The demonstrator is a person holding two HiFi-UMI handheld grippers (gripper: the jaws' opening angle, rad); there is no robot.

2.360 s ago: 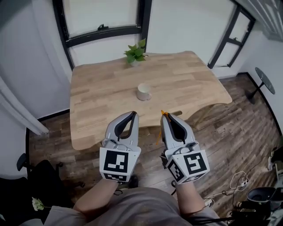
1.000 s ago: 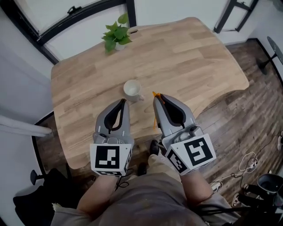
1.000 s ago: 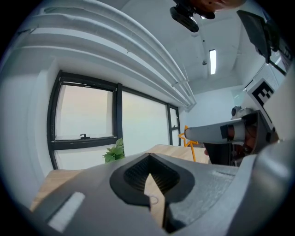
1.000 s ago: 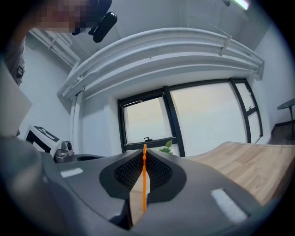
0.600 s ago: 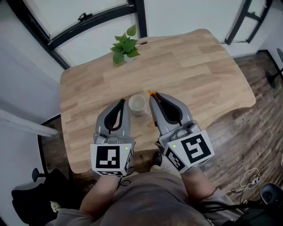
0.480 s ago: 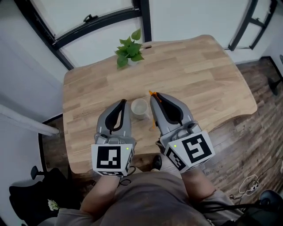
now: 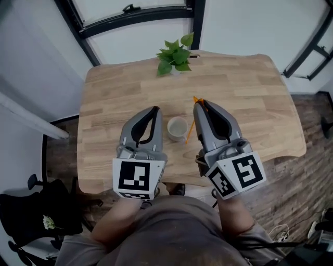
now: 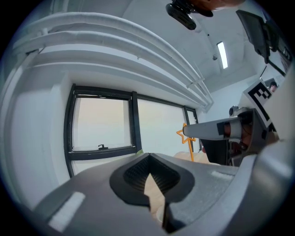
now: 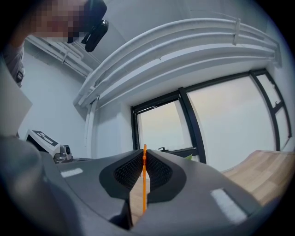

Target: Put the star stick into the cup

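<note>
A cream cup stands upright near the middle of the wooden table. My right gripper hovers just right of the cup, shut on the orange star stick. The star sticks out above the jaw tips and the thin shaft slants down beside the cup's right rim. In the right gripper view the stick runs straight down between the closed jaws of that gripper. My left gripper is shut and empty, just left of the cup. From the left gripper view I see the star held up at the right.
A small potted plant sits at the table's far edge, below a black-framed window. A black chair stands on the floor at the lower left. Dark wood flooring lies to the right of the table.
Both grippers have come forward over the table and now flank the cup. The star stick, still held by the right gripper, has come close beside the cup's right rim.
</note>
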